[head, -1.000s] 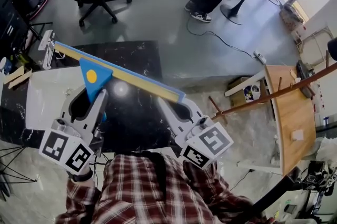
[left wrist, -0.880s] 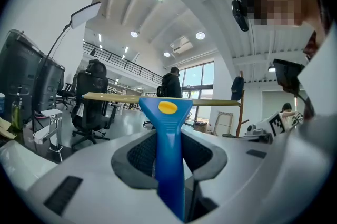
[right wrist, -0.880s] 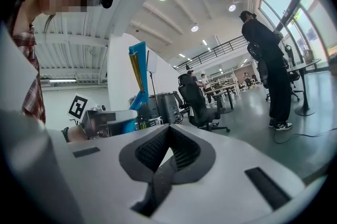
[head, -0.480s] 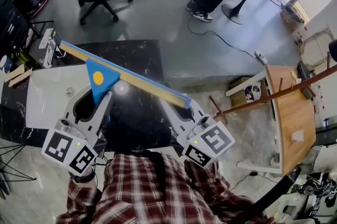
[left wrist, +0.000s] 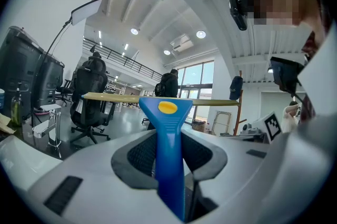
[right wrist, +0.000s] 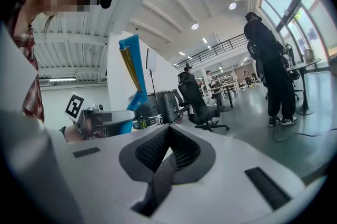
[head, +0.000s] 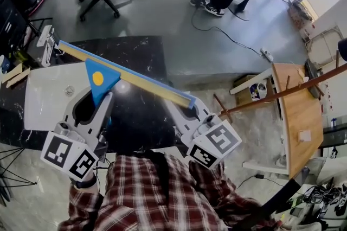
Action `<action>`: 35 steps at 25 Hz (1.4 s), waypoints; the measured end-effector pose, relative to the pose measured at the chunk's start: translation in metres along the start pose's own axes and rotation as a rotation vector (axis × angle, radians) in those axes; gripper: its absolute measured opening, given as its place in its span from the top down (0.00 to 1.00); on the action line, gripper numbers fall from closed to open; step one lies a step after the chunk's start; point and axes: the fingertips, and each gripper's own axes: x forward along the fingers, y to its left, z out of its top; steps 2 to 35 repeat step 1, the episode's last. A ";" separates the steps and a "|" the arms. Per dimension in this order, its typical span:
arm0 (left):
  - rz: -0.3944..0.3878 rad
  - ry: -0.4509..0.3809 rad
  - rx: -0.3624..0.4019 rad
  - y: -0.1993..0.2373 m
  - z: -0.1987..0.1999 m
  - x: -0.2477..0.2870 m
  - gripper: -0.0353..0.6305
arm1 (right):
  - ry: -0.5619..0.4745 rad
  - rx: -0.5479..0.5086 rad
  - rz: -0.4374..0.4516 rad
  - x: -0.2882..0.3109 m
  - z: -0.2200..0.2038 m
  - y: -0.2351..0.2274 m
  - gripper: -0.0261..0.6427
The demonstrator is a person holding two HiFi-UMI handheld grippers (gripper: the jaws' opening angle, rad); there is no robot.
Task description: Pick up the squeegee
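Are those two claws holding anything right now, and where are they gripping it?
The left gripper holds the squeegee by its blue handle, clamped between its fingers. The right gripper is shut and empty.

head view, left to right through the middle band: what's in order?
White board → left gripper, shut on the squeegee handle → right gripper, holding nothing → cardboard box → wooden tabletop. The squeegee's blade runs across both grippers, so it takes no slot of its own.

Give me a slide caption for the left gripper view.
Left claw shut on the blue squeegee handle, blade held level ahead.
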 end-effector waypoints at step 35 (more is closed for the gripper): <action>0.004 0.000 -0.001 0.002 0.000 -0.001 0.74 | 0.000 0.000 0.003 0.002 0.000 0.000 0.94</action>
